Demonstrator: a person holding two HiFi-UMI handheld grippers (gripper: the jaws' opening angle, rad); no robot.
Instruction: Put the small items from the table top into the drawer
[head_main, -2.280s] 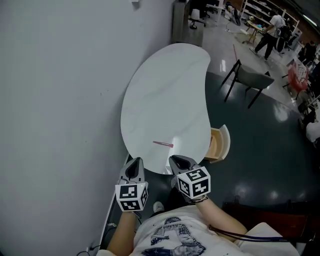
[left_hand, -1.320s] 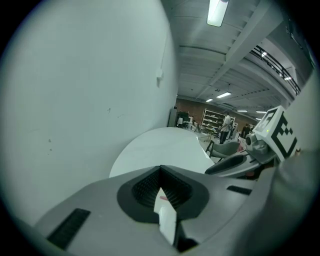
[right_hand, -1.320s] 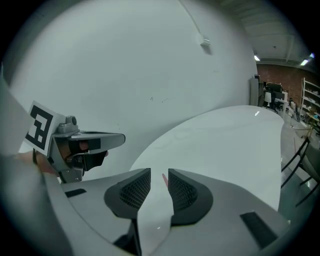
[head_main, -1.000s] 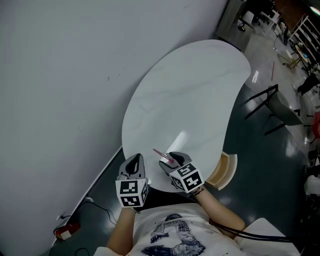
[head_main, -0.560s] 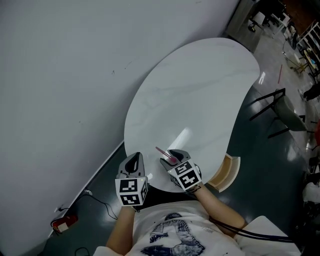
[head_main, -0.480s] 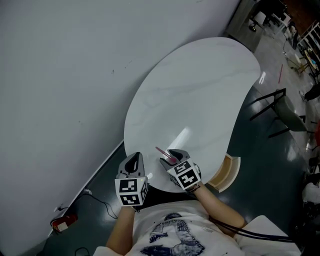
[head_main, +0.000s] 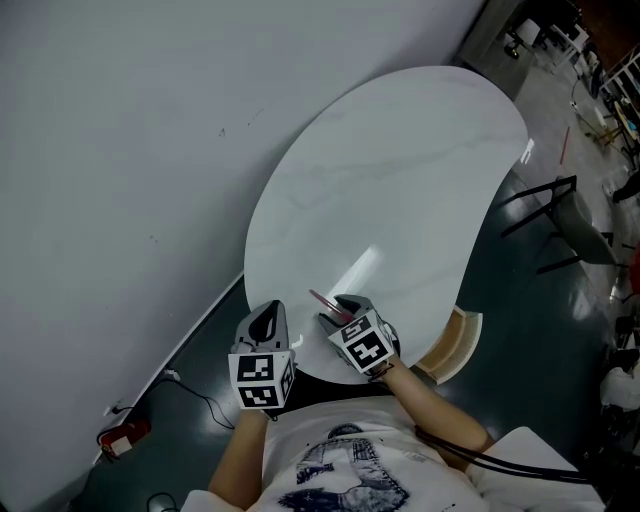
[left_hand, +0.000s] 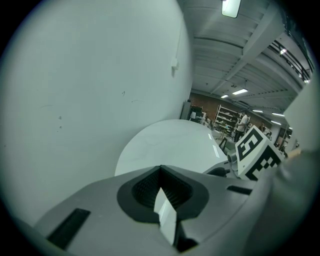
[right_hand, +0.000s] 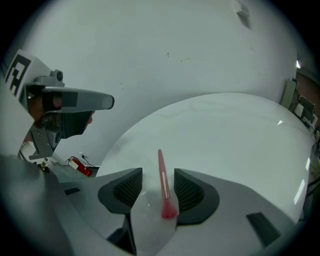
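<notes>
A thin pink brush (head_main: 324, 302) lies near the front edge of the white kidney-shaped table (head_main: 400, 180). My right gripper (head_main: 337, 309) is open and set around the brush's bristle end. In the right gripper view the brush (right_hand: 162, 184) lies between the two pads without either one pressing on it, its handle pointing away over the table (right_hand: 225, 130). My left gripper (head_main: 266, 320) hangs just off the table's near left edge; its pads meet, with nothing held. In the left gripper view the left gripper (left_hand: 161, 172) faces the table (left_hand: 170, 145).
An open wooden drawer (head_main: 452, 345) sticks out under the table's right side, right of my right arm. A grey wall runs close along the table's left. A dark chair (head_main: 555, 225) stands at the far right. A red object (head_main: 120, 440) and a cable lie on the floor.
My right gripper has moved forward over the table edge until its jaws sit around the pink brush; in the last half second it barely moved. The left gripper has stayed in place.
</notes>
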